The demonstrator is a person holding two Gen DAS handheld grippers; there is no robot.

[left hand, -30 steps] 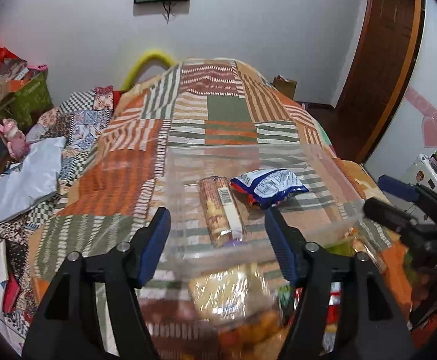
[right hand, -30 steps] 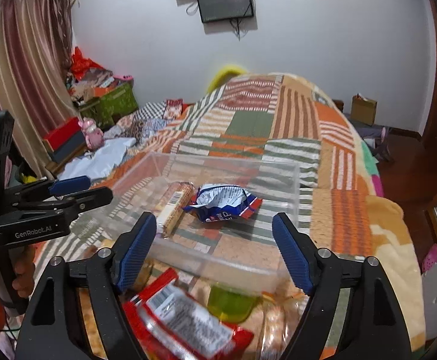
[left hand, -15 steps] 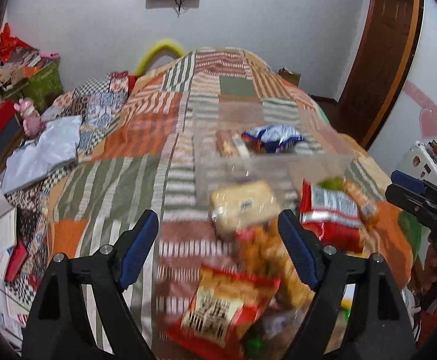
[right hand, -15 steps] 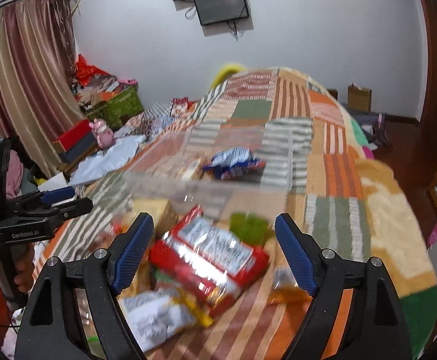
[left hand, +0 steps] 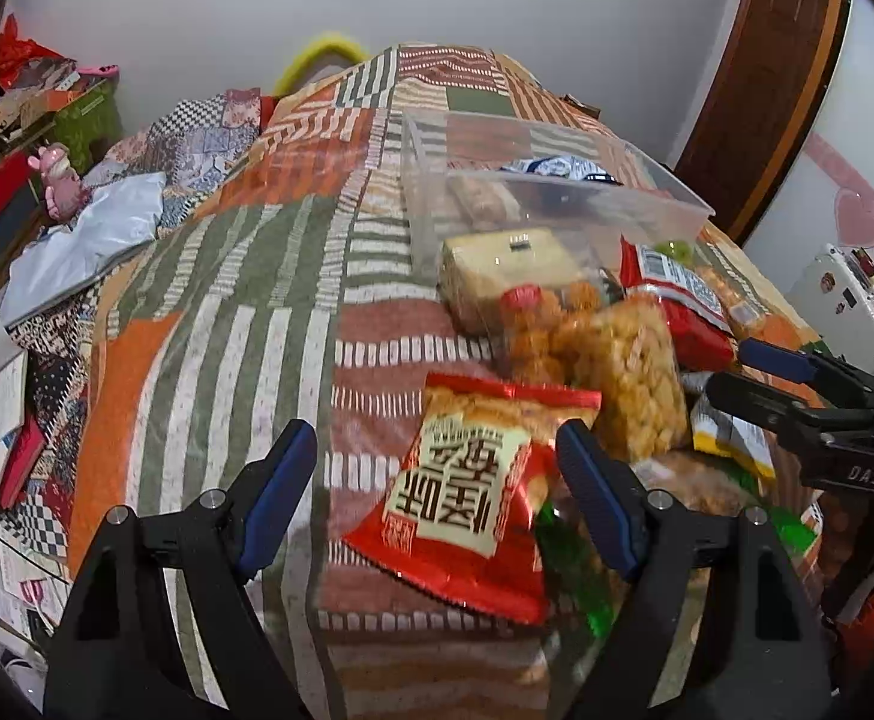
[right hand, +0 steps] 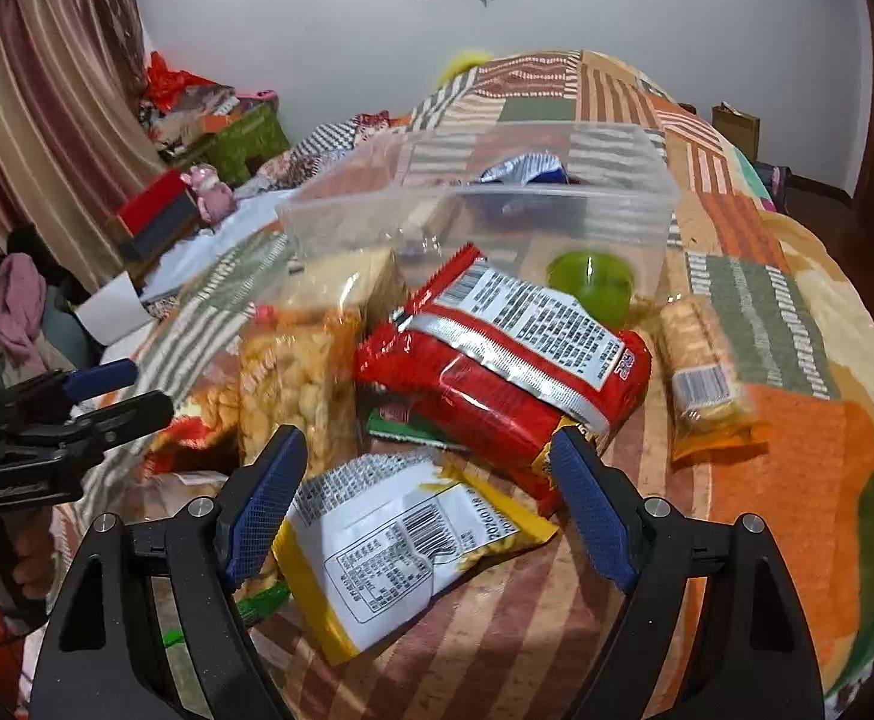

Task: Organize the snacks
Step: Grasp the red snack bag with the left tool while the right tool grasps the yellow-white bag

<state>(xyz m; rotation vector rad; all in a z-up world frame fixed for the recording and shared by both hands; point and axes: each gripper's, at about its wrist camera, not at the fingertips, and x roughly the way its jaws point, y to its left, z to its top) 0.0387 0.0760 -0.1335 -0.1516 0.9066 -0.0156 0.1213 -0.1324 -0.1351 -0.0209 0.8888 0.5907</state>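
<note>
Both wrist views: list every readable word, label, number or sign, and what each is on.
"DAS": on the body of the right tongs, seen from the left wrist; further letters are cut off.
"2020118": above the barcode on the back of the yellow packet; last characters uncertain.
Large Chinese characters on the cream label of the red snack bag: visible, but I cannot transcribe them reliably.
White label on the red packet: too small.
Lettering on the left tongs: blurred.

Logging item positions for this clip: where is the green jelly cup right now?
In the right wrist view, the green jelly cup sits on the quilt against the clear bin's near wall, just beyond the big red packet.
</note>
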